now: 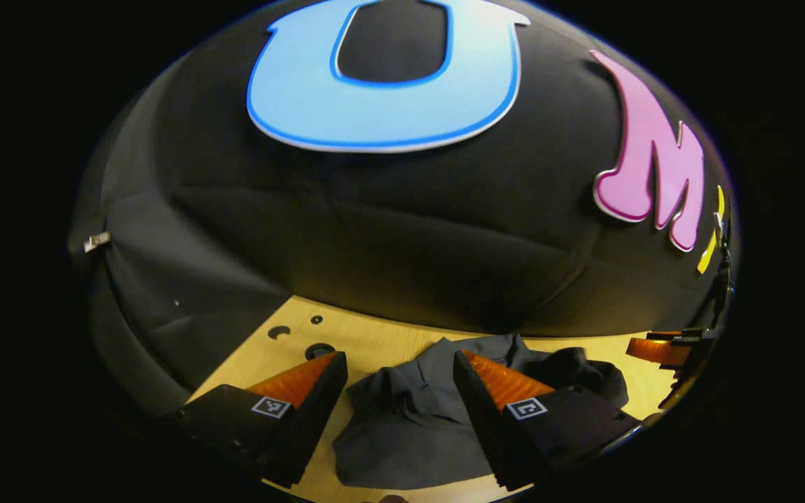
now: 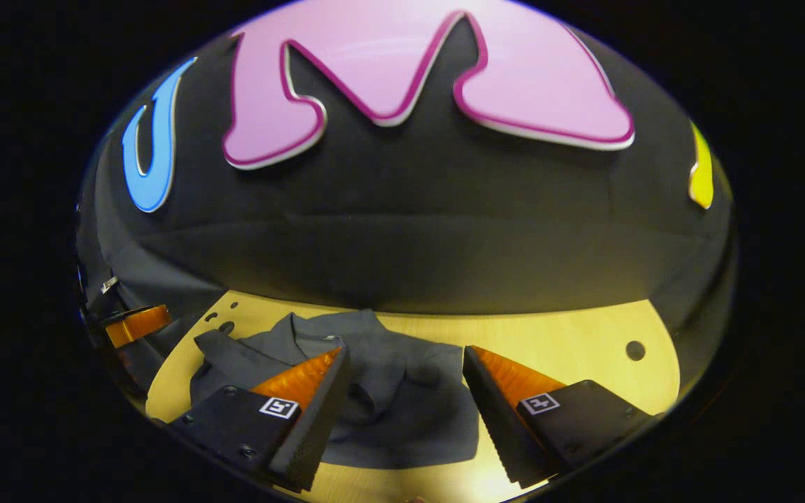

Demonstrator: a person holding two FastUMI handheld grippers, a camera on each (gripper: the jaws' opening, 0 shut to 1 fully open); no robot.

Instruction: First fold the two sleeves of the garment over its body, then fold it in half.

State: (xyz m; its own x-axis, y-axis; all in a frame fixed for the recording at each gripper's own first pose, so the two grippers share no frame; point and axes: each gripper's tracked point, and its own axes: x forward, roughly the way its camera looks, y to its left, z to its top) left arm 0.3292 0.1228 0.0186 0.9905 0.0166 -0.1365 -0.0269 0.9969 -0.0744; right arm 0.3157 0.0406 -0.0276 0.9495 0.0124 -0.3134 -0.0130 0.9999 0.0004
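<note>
A dark grey collared garment lies rumpled on the wooden table. In the left gripper view my left gripper hovers above it, open, with the cloth showing between its fingers and nothing held. In the right gripper view the same garment spreads flat with its collar toward the booth wall and a short sleeve sticking out at the left. My right gripper is open above the garment's right part. The other gripper shows at the far left edge of that view, and at the right edge of the left one.
Black cloth walls close the table at the back and sides. Small round holes pierce the tabletop near the back left corner, and another hole sits at the right. Bare wood stretches to the right of the garment.
</note>
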